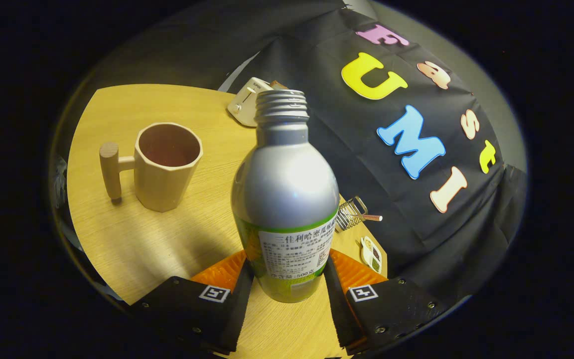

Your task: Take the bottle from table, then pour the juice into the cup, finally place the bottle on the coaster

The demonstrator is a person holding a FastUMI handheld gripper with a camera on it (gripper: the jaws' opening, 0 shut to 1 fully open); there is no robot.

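Bottle: the silver metal bottle (pixel 285 189) with green label and open threaded neck is held between the two fingers, above the round light wooden table (pixel 132 239).
Gripper: the gripper (pixel 287 284) is pinched on the lower body of the bottle, one finger pressed on each side.
Cup: the beige faceted cup (pixel 167 164) with a wooden peg handle is seen far left of the bottle, upright on the table.
Far edge: a white toaster (pixel 246 101) is seen beyond the bottle.
Right edge: a small wire rack (pixel 351 213) and a small dish (pixel 370 253) are placed near the bottle.

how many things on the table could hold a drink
2. The bottle stands between the gripper fingers, which press on its lower sides, cap off. The cup stands on the table beyond the fingers, beside the bottle. Others may be hidden behind the bottle.
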